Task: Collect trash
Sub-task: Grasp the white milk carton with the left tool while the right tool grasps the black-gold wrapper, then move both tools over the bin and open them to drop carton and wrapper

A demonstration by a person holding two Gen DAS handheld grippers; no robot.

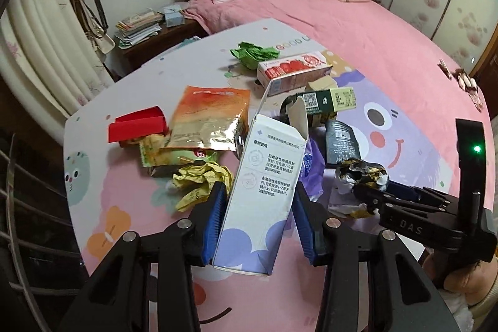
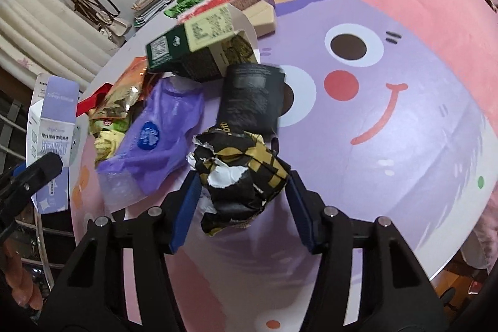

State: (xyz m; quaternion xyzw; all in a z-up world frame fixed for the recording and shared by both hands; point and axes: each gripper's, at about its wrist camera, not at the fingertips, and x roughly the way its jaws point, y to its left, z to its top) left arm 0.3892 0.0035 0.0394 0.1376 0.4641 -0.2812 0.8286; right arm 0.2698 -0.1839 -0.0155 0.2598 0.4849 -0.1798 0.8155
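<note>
My left gripper [image 1: 257,198] is shut on a tall white and lilac carton [image 1: 264,192], open at the top, held above the table; the carton also shows in the right wrist view [image 2: 51,139]. My right gripper [image 2: 241,179] is shut on a crumpled black and gold wrapper [image 2: 242,173], which also shows in the left wrist view [image 1: 362,175]. On the table lie a purple plastic bag [image 2: 162,133], a black pouch [image 2: 252,98], a dark green box [image 2: 193,52], an orange foil pouch [image 1: 208,120], a crumpled yellow wrapper [image 1: 199,179], a red box [image 1: 137,125], a green wrapper [image 1: 252,53] and a red and white carton [image 1: 292,69].
The trash sits on a round table with a pink and purple cartoon cover [image 2: 389,114]. A bed with a pink spread [image 1: 358,27] lies behind it. A bedside table with stacked papers [image 1: 140,27] stands at the back left. A metal rack [image 1: 18,207] is at the left.
</note>
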